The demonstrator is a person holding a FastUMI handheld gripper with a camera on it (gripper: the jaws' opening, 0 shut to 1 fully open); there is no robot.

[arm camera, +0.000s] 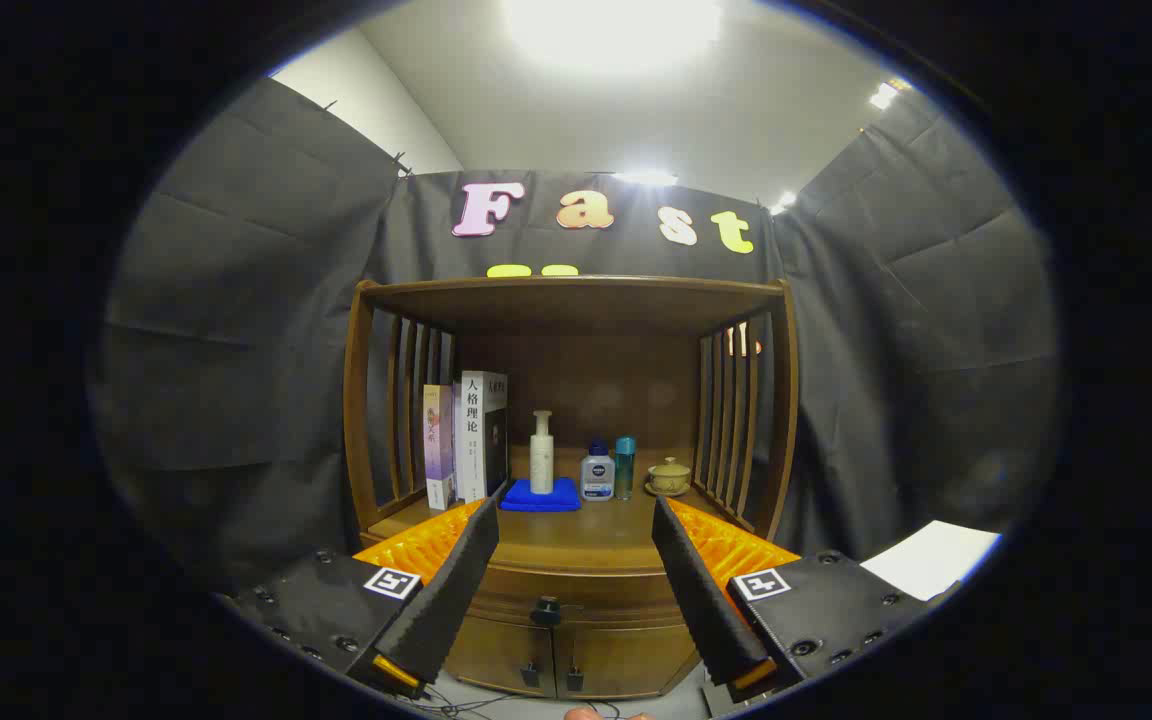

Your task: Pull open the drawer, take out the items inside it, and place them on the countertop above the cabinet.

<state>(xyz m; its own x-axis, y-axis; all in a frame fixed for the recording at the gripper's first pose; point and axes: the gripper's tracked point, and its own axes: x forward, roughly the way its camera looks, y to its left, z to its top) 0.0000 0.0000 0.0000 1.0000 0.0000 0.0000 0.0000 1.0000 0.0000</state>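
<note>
A wooden cabinet point(576, 590) stands ahead of me against the booth wall. Its drawer point(576, 600) is closed, with a dark knob point(545, 608) at the middle of its front. The knob lies between my two fingers and beyond their tips. My gripper point(576, 505) is open, with nothing held, some way short of the cabinet. The countertop point(586, 535) runs above the drawer, under a shelf roof. What the drawer holds is hidden.
On the countertop stand books point(466, 438) at the left, a white pump bottle point(541, 455) on a blue cloth point(541, 495), a small white bottle point(597, 473), a teal bottle point(625, 465) and a lidded cup point(669, 477). Two doors point(566, 655) sit below the drawer. A white sheet point(931, 558) lies at the right.
</note>
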